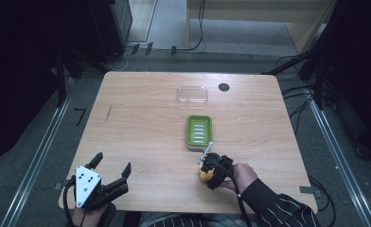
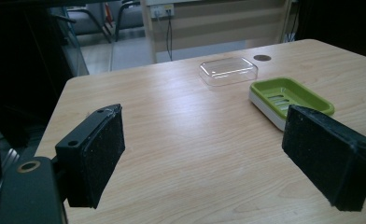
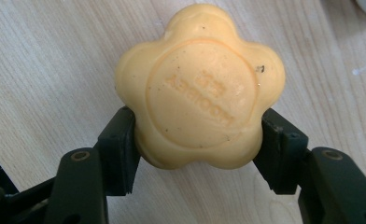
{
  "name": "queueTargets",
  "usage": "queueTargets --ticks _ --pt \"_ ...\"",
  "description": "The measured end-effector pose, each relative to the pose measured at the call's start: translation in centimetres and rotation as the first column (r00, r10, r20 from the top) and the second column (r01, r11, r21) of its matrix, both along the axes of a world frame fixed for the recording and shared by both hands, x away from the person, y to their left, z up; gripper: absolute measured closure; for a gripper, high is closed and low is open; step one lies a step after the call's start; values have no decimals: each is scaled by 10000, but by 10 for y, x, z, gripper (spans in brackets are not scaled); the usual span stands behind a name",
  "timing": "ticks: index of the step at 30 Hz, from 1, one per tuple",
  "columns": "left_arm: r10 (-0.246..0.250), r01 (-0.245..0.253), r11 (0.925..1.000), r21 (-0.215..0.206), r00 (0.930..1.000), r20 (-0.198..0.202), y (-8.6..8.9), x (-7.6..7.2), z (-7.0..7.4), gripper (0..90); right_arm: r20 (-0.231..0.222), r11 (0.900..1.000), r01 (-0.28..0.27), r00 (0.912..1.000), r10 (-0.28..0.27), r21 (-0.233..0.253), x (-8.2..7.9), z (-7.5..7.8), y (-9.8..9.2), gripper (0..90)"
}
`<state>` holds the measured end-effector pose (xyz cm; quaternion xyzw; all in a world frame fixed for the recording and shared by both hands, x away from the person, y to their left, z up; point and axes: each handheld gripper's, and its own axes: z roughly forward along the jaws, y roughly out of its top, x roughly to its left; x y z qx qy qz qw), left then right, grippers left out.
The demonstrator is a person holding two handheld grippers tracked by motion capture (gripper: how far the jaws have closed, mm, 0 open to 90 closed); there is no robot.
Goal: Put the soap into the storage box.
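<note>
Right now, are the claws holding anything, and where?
The right claw grips the yellow soap by its lower sides. The left claw is open and holds nothing.

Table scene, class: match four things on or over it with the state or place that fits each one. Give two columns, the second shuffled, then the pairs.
1. soap
2. soap dish
3. clear lid
4. left gripper

A. open, holding nothing
B. green, mid-table
C. yellow, clamped between the right gripper jaws
D. transparent, beyond the dish, near the far edge

Pairs: 1-C, 2-B, 3-D, 4-A
</note>
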<state>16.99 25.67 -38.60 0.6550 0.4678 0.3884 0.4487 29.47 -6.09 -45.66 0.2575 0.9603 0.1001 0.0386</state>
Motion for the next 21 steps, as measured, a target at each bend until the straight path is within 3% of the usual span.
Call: queueTargets --ticks 21 --pt "9 -9 10000 -7 10000 -8 0 0 0 137 203 9984 528 9984 -532 188 7 7 -19 401"
